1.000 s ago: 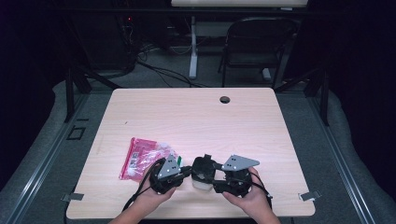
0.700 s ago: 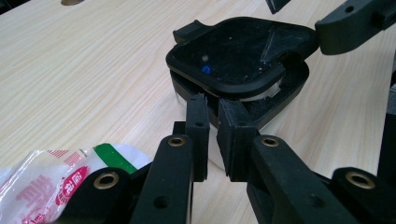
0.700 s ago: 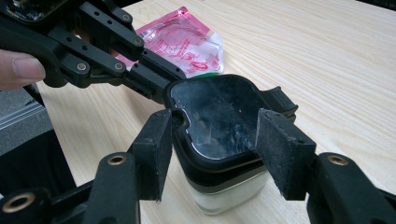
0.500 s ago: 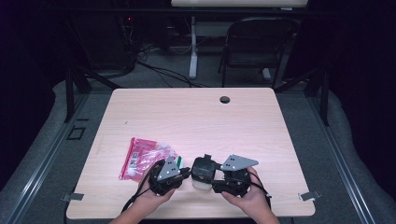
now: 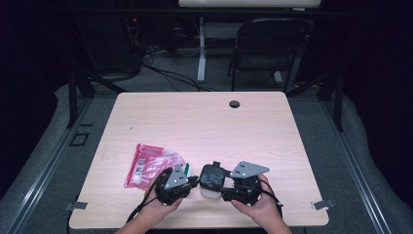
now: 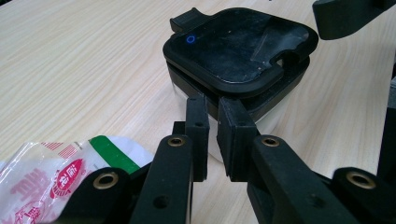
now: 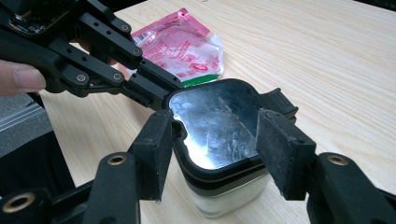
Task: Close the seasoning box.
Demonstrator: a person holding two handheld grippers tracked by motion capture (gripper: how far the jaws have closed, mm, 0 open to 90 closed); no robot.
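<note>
Resting at the lower centre of the high view: square white container with a glossy black clip-on lid [image 5: 211,181], upright on the pale wood-grain table [image 5: 204,122]. Right gripper [image 7: 215,149] straddles it, both pads against the lid's sides, holding it. Left gripper [image 6: 211,135], jaws nearly closed with a narrow gap and nothing between them, tips at the lid's edge. Lower left, just beyond: pink-and-white printed plastic packet [image 5: 151,163], lying flat. Upper centre: round dark cable hole [image 5: 234,104].

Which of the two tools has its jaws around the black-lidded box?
The right tool: its jaws stand either side of the box; the left tool's are nearly shut.
</note>
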